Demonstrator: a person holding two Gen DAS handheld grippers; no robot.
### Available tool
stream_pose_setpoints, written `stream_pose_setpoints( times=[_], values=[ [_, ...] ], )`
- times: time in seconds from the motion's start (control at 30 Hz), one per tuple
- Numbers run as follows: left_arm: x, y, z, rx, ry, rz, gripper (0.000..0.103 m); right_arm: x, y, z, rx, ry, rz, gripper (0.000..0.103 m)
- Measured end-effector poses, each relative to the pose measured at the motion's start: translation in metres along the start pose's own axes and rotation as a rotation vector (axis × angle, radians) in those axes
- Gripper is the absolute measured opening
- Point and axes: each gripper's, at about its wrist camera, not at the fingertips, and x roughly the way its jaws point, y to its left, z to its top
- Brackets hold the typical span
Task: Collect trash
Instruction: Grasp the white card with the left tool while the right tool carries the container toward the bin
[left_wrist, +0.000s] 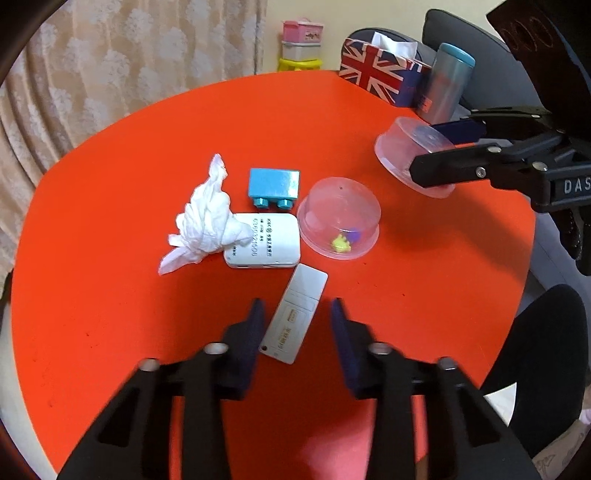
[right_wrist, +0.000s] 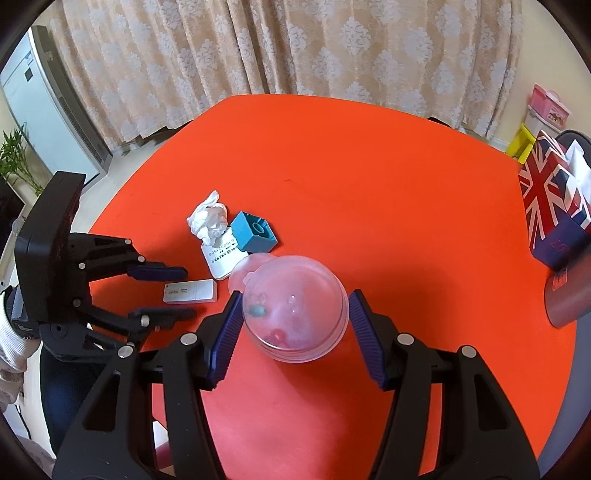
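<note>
A crumpled white tissue (left_wrist: 207, 221) (right_wrist: 208, 219) lies on the red table (left_wrist: 129, 155), draped over a white printed device (left_wrist: 269, 243). A flat white card (left_wrist: 299, 306) (right_wrist: 199, 290) lies on the table between the fingers of my left gripper (left_wrist: 297, 317) (right_wrist: 188, 293), and the pads stand apart from it. My right gripper (right_wrist: 295, 314) (left_wrist: 424, 149) is shut on a clear plastic dome container (right_wrist: 295, 317) (left_wrist: 399, 147) with small coloured bits inside, held just above the table.
A blue toy brick (left_wrist: 273, 186) and a second clear dome (left_wrist: 340, 218) with yellow and purple bits sit mid-table. A Union Jack tissue box (left_wrist: 376, 74) and a blue-capped tumbler (left_wrist: 448, 85) stand at the far right edge. Curtains hang behind.
</note>
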Motion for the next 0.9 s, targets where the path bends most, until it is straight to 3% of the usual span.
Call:
stream_pose_setpoints(
  times=[0.07, 0.33, 0.9],
  values=[
    [0.0, 0.0, 0.0, -0.001, 0.002, 0.009, 0.02, 0.0, 0.0, 0.0, 0.0, 0.0, 0.001, 0.058],
    [-0.008, -0.002, -0.001, -0.029, -0.011, 0.022, 0.019, -0.005, 0.001, -0.005, 0.004, -0.02, 0.005, 0.058],
    [-0.095, -0.042, -0.023, -0.064, -0.15, 0.018, 0.019, -0.073, 0.028, -0.061, 0.01, -0.116, -0.017, 0.058]
  ],
)
